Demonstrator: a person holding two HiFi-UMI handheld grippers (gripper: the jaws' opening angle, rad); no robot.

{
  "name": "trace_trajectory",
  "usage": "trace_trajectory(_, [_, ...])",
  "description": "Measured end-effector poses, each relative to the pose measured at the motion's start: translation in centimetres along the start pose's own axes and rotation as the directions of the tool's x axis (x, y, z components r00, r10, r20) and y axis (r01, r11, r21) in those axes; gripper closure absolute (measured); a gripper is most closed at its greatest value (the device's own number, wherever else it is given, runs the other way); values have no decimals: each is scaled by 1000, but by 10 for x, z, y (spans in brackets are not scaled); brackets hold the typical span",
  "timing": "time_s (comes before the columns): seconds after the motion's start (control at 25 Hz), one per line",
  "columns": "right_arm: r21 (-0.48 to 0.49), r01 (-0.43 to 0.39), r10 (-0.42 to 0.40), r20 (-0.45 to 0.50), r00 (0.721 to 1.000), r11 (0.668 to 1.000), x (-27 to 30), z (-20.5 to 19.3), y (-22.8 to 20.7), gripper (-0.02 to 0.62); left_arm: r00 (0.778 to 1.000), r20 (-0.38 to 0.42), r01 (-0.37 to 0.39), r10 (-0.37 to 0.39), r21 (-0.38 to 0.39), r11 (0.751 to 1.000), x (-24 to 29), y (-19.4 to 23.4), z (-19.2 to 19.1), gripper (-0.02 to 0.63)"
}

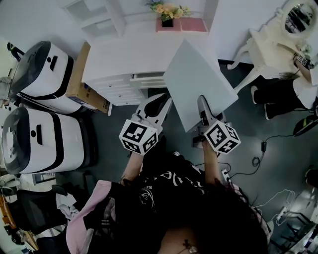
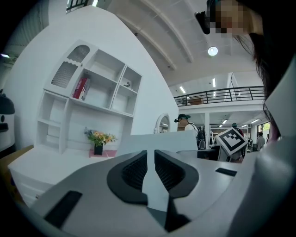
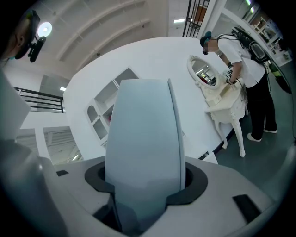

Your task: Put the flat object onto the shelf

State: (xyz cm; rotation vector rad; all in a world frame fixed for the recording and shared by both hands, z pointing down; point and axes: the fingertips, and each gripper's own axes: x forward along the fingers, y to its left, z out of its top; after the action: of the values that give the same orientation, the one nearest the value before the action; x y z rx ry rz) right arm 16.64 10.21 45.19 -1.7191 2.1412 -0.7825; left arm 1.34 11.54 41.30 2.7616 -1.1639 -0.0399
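— Left gripper [image 1: 163,102] and right gripper [image 1: 202,102] are each clamped on the near edge of the white flat panel [image 1: 198,82], holding it in the air at the corner of the white desk [image 1: 129,54].
— Shelved yet?
— Not yet. The shelf unit [image 1: 97,15] stands at eleven o'clock, well apart from the panel. Carrying and placing are all left, I'd say.

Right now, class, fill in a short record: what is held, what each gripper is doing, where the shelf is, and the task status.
Held object: flat white board
Left gripper: shut on the board's edge
Right gripper: shut on the board
Shelf: white, ahead, above a desk with flowers
Task status: board not yet on the shelf
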Motion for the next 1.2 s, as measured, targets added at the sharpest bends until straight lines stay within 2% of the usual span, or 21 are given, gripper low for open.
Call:
trace_trajectory(0.28, [19,28,-28,1,1000,999,55,7,-11,287,999,9,38,-39,12,999,43,46,4,546])
trace_trajectory(0.56, [18,81,-81,53,995,997,136,38,-8,287,992,18,125,-126,49,991,104,114,31,546])
trace_trajectory(0.84, [36,117,-120,97,988,992,211,60,0,287,985,5,173,-173,66,983,153,187,47,546])
trace_trajectory(1.04, [47,140,-145,128,981,989,251,68,8,287,979,0,205,-205,64,977,177,232,53,546])
trace_trajectory(1.2, [48,164,-169,152,974,985,270,74,11,287,969,-6,246,-246,61,967,193,251,54,546])
